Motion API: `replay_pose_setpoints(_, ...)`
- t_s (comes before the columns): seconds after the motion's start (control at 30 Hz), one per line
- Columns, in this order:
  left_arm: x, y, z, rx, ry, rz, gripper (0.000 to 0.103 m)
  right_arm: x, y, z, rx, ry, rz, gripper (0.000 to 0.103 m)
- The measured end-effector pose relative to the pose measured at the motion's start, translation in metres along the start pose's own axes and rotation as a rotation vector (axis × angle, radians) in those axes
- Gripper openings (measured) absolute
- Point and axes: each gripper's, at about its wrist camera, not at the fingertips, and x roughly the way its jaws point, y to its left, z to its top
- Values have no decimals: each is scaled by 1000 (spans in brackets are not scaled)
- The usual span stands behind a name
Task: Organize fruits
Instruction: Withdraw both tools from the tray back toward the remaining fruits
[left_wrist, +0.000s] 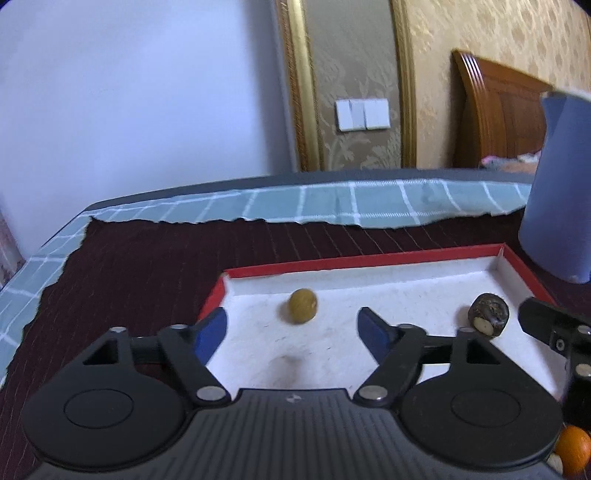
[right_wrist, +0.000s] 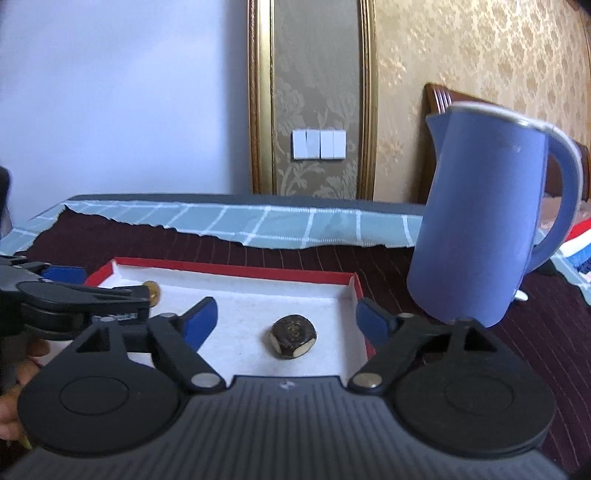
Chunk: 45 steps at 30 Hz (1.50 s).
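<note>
Left gripper (left_wrist: 291, 328) spread wide, grasping nothing, hovering over the near left part of a shallow red-rimmed tray (left_wrist: 369, 258). Right gripper (right_wrist: 284, 319) likewise released, empty, poised over the tray's (right_wrist: 236, 268) right half, just beside its neighbour.

Inside the tray, on the white lining: a small olive-yellow fruit (left_wrist: 303, 305), roundish, slightly taller than wide, lying beyond and between the left fingertips, clear of both. Off to the right, a dark brown fruit (left_wrist: 488, 314) with pale cut ends — in the right wrist view (right_wrist: 293, 335) squat, long axis running roughly left to right, pale ends toward the camera, framed between the open fingers without touching either. Well apart from the yellow fruit, with bare lining between them and along the far wall.

Beyond the tray's right edge, a blue kettle (right_wrist: 491, 221) standing near the corner on the dark ribbed mat (left_wrist: 140, 266) covering the surface. At the lower right corner of the left view, part of an orange fruit (left_wrist: 574, 448), outside the tray.
</note>
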Motion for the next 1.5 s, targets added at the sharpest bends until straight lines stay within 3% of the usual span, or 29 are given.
replay_pose_setpoints(0.13,-21,14,-9,-18,-32,17,81,-16,0,-6,7,-24,14,92)
replay_pose_setpoints(0.47,-48,16,-38,-35,-25,-38,81,-38,-2,-25,18,-40,12,99)
replay_pose_setpoints(1.07,-76,42,-76,-95,-8,-62,81,-65,-23,-65,71,-28,-18,99)
replay_pose_setpoints(1.5,-95,65,-110,-73,-23,-126,81,-88,-28,-93,5,-3,7,99)
